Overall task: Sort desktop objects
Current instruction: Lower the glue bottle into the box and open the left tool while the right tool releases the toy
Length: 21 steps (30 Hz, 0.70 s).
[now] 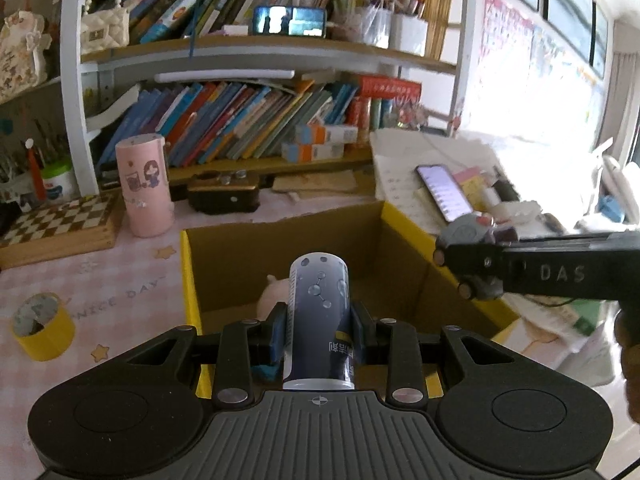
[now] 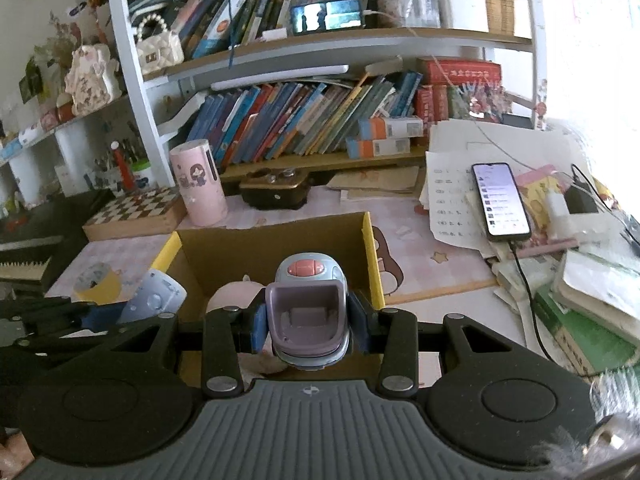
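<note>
Cluttered desk: my left claw (image 1: 319, 340) grips a can (image 1: 319, 320), right claw (image 2: 308, 328) a toy car (image 2: 307, 312), both above the box (image 1: 192, 280).

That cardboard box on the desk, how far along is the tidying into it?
Done: a pink toy already lies in the cardboard box. In hand: the left gripper clamps a dark bottle, the right gripper a toy car, both over the box. Left: the yellow tape roll on the desk.
</note>
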### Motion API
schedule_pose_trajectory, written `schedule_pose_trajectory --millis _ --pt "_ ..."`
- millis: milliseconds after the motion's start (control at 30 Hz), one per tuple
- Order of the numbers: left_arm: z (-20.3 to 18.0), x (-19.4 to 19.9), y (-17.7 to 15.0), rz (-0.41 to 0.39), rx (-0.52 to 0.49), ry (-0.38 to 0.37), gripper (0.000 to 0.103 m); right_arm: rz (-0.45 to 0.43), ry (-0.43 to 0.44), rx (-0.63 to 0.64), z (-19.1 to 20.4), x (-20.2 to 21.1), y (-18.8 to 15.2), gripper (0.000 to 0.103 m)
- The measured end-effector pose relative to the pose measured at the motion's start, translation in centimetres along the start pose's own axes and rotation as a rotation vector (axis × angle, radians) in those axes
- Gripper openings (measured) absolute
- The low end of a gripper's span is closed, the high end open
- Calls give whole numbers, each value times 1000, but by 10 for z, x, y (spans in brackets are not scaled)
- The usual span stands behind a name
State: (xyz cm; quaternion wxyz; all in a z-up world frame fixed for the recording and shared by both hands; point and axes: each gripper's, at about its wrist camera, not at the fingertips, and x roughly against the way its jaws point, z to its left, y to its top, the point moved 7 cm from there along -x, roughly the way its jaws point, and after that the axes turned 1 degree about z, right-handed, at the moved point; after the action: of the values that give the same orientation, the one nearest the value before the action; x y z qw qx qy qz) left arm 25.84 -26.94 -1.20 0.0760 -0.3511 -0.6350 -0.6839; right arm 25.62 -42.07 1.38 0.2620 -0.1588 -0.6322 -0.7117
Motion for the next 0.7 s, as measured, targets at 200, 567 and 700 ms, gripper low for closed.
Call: schedule_pose_trajectory --millis 200,567,700 --pt "-2 -20 -5 36 -15 20 31 43 14 45 7 -26 -2 38" --pt "2 -51 -16 134 -29 38 31 151 24 129 11 -68 -19 38" --pt "5 -56 -23 154 -33 41 25 195 30 160 10 -78 -25 38"
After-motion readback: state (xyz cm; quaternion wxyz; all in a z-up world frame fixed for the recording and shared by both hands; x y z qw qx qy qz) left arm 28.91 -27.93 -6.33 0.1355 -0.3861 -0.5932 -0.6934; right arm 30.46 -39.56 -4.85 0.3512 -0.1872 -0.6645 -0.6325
